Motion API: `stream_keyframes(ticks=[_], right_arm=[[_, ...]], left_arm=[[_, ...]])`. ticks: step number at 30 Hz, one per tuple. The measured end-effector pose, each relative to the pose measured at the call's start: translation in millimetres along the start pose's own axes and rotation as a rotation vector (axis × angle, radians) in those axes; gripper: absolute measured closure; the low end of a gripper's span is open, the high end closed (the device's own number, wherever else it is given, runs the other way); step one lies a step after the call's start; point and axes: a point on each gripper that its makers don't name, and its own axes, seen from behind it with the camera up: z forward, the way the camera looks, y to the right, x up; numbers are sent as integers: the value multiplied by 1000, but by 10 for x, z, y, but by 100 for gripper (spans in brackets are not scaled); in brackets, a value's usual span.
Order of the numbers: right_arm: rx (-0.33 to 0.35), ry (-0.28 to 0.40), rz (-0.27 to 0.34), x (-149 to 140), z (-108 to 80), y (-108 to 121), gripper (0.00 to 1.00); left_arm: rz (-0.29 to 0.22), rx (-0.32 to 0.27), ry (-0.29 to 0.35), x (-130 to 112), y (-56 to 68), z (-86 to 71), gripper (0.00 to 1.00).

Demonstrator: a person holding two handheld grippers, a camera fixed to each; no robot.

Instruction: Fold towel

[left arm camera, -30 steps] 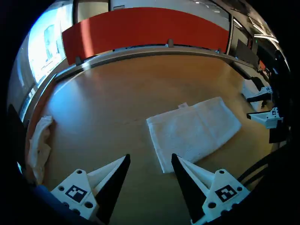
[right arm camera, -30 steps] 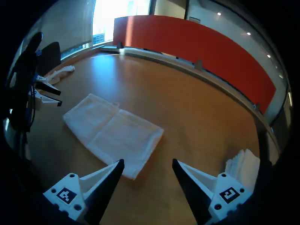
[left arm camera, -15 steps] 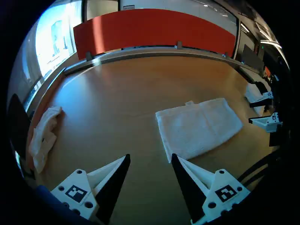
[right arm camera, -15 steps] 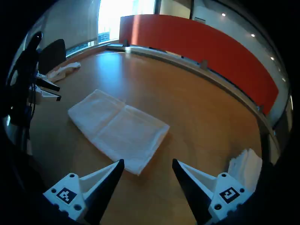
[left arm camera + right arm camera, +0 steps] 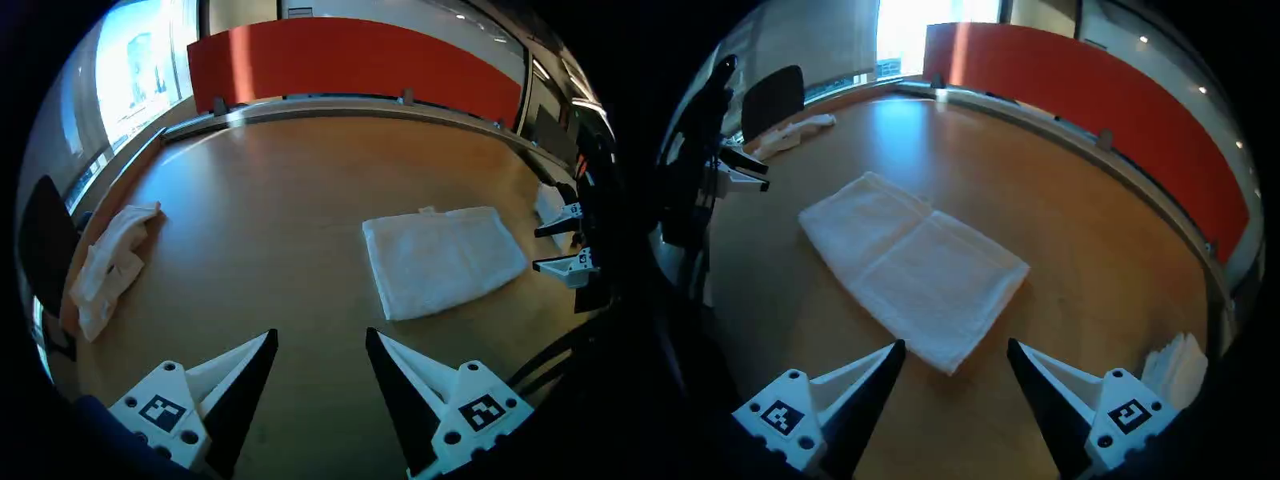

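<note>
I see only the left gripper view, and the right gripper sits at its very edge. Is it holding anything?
Observer: No. In the right gripper view the right gripper is open with nothing in it.
Operator: Where is the towel relative to it?
Observer: The towel lies just ahead, and its near corner sits in the gripper's open gap, unclamped.
Operator: Is it lying flat?
Observer: Yes. A fold line crosses its middle, with both halves flat on the table.
</note>
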Motion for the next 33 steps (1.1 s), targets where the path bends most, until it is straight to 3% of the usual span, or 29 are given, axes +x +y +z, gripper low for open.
stream_keyframes(ticks=[5,17,23,27,33], right_arm=[[21,-29,-18,-114,83,-17,7],[85,-78,-33,-290,212,-84,33],[104,-102,-25,-342,242,-100,53],[98,-101,-26,-340,242,-78,74],[86,-80,-9,-277,235,-45,73]], left_arm=[[-14,6,-14,-87,-28,-31,19],[-26,13,-28,-170,-72,-45,19],[-24,14,-31,-160,-76,-38,19],[-20,12,-31,-151,-72,-36,19],[-20,10,-32,-151,-69,-33,19]])
